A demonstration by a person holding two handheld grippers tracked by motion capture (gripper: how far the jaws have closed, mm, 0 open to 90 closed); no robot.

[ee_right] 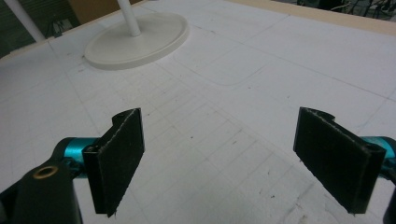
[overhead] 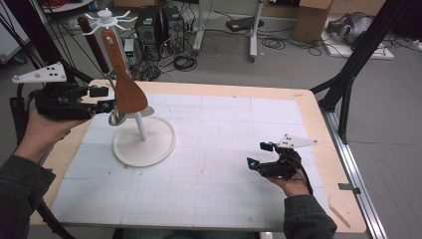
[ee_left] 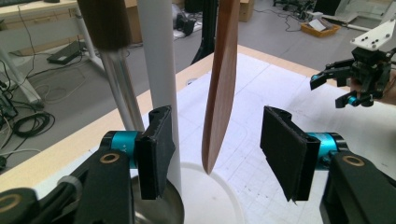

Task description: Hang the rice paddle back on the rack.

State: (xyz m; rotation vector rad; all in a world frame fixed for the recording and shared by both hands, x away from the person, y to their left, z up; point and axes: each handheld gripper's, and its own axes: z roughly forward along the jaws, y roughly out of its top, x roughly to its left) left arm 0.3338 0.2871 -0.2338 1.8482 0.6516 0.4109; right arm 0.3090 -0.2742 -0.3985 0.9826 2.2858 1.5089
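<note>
Left tool (overhead: 102,98) is hanging open beside the white utensil stand (overhead: 144,144), its pads straddling the wooden spatula (overhead: 124,82) without pressing it; that spatula is dangling from the stand's top hooks next to a dark-handled ladle (overhead: 97,47). Right tool (overhead: 260,155) is resting open on the counter (overhead: 298,107), well away from the stand. Any sideways nudge is likely setting the spatula swinging or unhooking it.

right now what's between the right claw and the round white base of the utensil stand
Nothing: in the high view only bare white gridded mat runs from the right claw to the round white stand base. The right gripper view shows the same bare stretch.
</note>
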